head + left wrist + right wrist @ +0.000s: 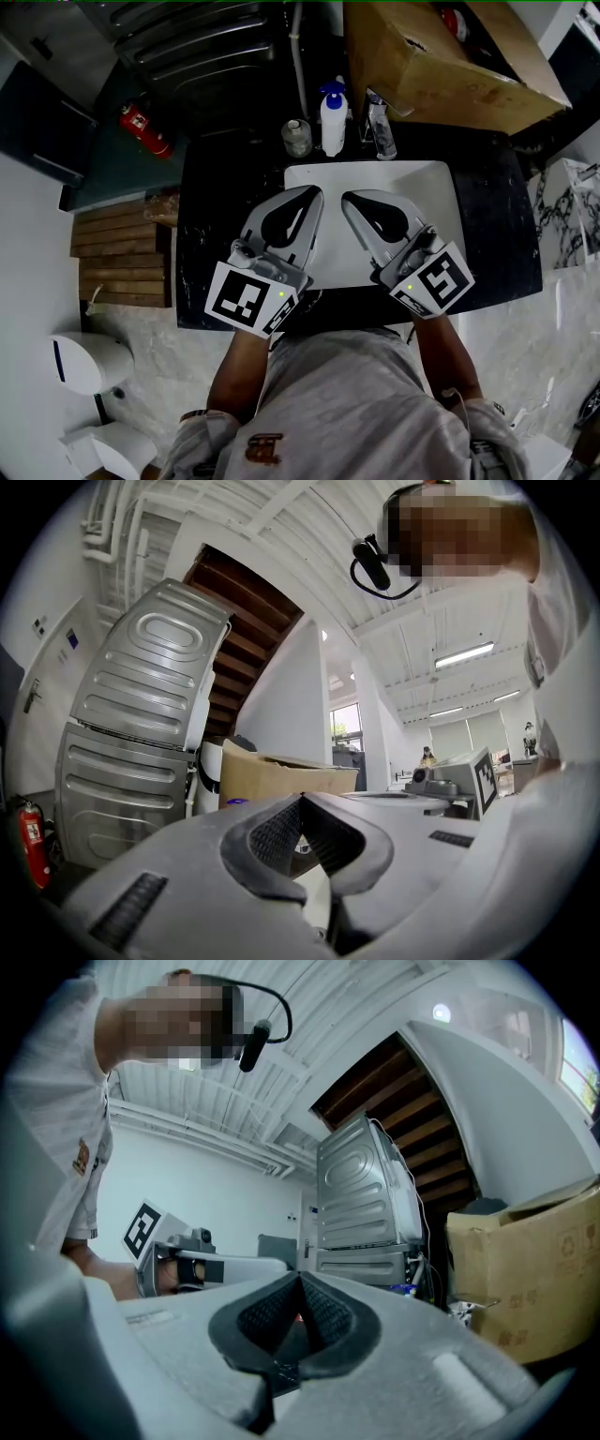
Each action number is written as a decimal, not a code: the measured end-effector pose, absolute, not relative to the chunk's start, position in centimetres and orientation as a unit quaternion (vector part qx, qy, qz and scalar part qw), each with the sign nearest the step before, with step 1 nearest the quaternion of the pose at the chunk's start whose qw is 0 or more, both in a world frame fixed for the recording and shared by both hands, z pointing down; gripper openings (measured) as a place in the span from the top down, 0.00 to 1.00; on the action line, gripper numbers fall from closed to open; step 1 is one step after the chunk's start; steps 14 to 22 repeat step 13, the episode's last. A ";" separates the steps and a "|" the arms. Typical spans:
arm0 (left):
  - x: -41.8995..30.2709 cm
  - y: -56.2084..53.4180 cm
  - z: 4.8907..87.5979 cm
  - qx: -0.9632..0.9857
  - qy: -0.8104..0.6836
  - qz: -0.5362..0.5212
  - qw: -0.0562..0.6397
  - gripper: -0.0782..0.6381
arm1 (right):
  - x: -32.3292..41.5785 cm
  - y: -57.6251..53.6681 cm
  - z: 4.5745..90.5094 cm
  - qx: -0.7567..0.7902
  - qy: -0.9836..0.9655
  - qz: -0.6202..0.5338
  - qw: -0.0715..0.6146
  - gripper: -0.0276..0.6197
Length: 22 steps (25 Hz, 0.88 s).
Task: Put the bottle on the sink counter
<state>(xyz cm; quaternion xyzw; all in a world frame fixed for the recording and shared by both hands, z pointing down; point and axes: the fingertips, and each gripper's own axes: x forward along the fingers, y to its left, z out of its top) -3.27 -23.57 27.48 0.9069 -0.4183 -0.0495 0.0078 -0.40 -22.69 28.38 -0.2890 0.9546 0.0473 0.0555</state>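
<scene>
A white bottle with a blue pump top (332, 117) stands upright on the black counter (230, 187) just behind the white sink basin (441, 202). My left gripper (315, 191) and right gripper (348, 199) hang side by side above the basin, tips pointing toward the bottle but well short of it. Both are shut with nothing between the jaws; the left gripper (300, 799) and the right gripper (298, 1277) show tips meeting in their own views. Each gripper view looks upward at the room.
Left of the bottle stands a small jar (297, 137); a chrome faucet (378, 127) is to its right. A large cardboard box (441, 52) fills the back right. A red fire extinguisher (145, 129) lies at the left, with wooden slats (122, 253) below it.
</scene>
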 end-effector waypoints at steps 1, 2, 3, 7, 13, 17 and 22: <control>-3.3 -23.6 27.5 0.907 -0.417 -0.048 0.008 0.89 | -0.4 -22.7 28.4 -0.289 0.954 0.047 0.056 0.96; -3.2 -23.6 27.5 0.908 -0.416 -0.047 0.008 0.89 | -0.4 -22.7 28.4 -0.289 0.954 0.047 0.056 0.96; -3.2 -23.6 27.6 0.908 -0.415 -0.047 0.009 0.89 | -0.4 -22.7 28.3 -0.289 0.954 0.047 0.055 0.96; -3.0 -23.6 27.7 0.910 -0.411 -0.044 0.010 0.89 | -0.4 -22.7 28.3 -0.289 0.955 0.048 0.054 0.96; -3.0 -23.7 27.7 0.912 -0.408 -0.042 0.010 0.89 | -0.5 -22.9 28.5 -0.290 0.955 0.048 0.051 0.96; -3.0 -23.7 27.7 0.912 -0.408 -0.042 0.010 0.89 | -0.5 -22.9 28.5 -0.290 0.955 0.048 0.051 0.96; -3.0 -23.7 27.7 0.912 -0.408 -0.042 0.010 0.89 | -0.5 -22.9 28.5 -0.290 0.955 0.048 0.051 0.96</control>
